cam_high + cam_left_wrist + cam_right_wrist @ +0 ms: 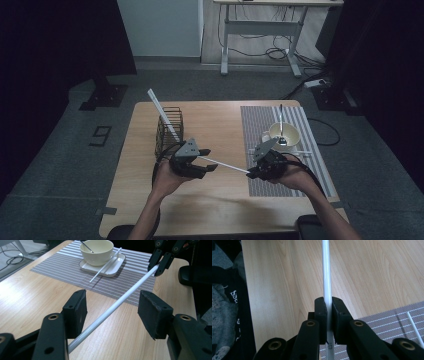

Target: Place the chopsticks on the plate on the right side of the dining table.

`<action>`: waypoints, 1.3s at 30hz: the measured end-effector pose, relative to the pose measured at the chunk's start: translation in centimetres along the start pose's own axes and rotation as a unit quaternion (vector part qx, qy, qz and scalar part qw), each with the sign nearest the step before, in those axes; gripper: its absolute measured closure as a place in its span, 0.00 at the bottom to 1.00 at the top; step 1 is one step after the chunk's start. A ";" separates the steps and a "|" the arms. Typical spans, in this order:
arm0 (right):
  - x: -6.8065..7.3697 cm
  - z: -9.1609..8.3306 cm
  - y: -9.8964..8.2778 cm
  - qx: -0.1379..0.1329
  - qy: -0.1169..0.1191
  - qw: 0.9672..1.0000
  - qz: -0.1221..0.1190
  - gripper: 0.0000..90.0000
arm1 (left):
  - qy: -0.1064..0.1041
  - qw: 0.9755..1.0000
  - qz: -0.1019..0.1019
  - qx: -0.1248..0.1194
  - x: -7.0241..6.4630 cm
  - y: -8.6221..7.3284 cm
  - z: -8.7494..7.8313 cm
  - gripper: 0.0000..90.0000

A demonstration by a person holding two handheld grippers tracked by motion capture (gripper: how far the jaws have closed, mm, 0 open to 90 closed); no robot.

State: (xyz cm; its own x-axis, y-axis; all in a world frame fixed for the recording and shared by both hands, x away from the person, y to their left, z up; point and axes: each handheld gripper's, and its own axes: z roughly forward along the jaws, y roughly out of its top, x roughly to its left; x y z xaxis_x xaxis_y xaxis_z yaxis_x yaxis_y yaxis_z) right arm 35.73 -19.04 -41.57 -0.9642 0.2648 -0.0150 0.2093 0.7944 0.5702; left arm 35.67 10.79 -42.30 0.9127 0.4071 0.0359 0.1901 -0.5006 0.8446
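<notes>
Standing at the near edge, one sees a light wooden tabletop (210,200) on grey carpet, in a dim room with dark drapes at both sides and a white-framed desk (260,30) with trailing cables at the back. A striped grey placemat (260,125) covers the right part of the tabletop; on it a cream bowl (285,134) with a spoon sits on a white square plate (110,270), and a second white chopstick (105,265) leans across that plate. A black wire basket (169,131) stands left of centre with a long white stick rising from it.

The white chopstick (225,165) spans the gap between the two grippers, clear of the wood. Its long axis runs nearly level, from left and slightly farther away to right and slightly nearer.

The right gripper (329,312) has its fingers clamped tight on the right end of the chopstick. The left gripper (112,312) has its fingers standing apart, the chopstick passing between them close to one pad without being pinched by both.
</notes>
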 end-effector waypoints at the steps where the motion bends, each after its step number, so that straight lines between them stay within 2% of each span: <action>1: 0.0 -0.1 -0.1 0.002 -0.001 1.000 0.000 0.93 | 0.004 1.000 -0.001 0.000 0.0 0.0 0.0 0.42; 5: 0.0 -0.4 -0.5 0.007 -0.005 1.000 0.003 0.93 | 0.006 1.000 -0.007 -0.003 0.3 -0.1 -0.2 0.39; 6: -0.1 -0.5 -0.7 0.011 -0.010 1.000 0.006 0.93 | 0.014 1.000 -0.007 -0.003 0.3 -0.1 -0.4 0.39; 9: -0.4 -0.8 -1.3 0.017 -0.020 1.000 0.013 0.93 | 0.016 1.000 -0.011 -0.009 0.4 -0.1 -0.7 0.38; 13: -0.7 -1.2 -1.8 0.014 -0.029 0.999 0.022 0.93 | 0.018 1.000 -0.011 -0.008 0.4 -0.1 -0.7 0.36; 15: -1.0 -1.6 -2.2 0.013 -0.044 0.998 0.035 0.93 | 0.020 1.000 -0.010 -0.009 0.2 -0.1 -0.7 0.34; 19: -1.5 -2.1 -2.7 0.008 -0.058 0.997 0.048 0.93 | 0.022 1.000 -0.012 -0.009 0.0 -0.2 -0.5 0.30; 28: -2.5 -2.6 -3.4 0.005 -0.076 0.995 0.068 0.93 | 0.025 0.999 -0.020 -0.012 -0.4 -0.4 -0.3 0.19; 30: -3.0 -2.7 -3.7 0.008 -0.082 0.994 0.072 0.93 | 0.033 0.999 -0.022 -0.009 -0.8 -0.5 -0.1 0.17; 34: -3.4 -2.9 -3.9 0.009 -0.088 0.993 0.079 0.93 | 0.032 0.999 -0.027 -0.008 -1.1 -0.9 0.1 0.16; 39: -4.2 -3.1 -4.6 0.015 -0.098 0.991 0.088 0.93 | 0.029 0.998 -0.045 -0.013 -1.7 -2.2 0.6 0.15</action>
State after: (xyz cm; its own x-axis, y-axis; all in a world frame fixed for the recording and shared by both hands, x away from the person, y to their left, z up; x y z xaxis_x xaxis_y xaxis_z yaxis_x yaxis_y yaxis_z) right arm 38.30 -25.48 -41.56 -0.8628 0.4992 -0.0795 0.3784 0.7422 0.5532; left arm 33.87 10.75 -44.48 0.8691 0.4944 -0.0110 0.2611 -0.4398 0.8593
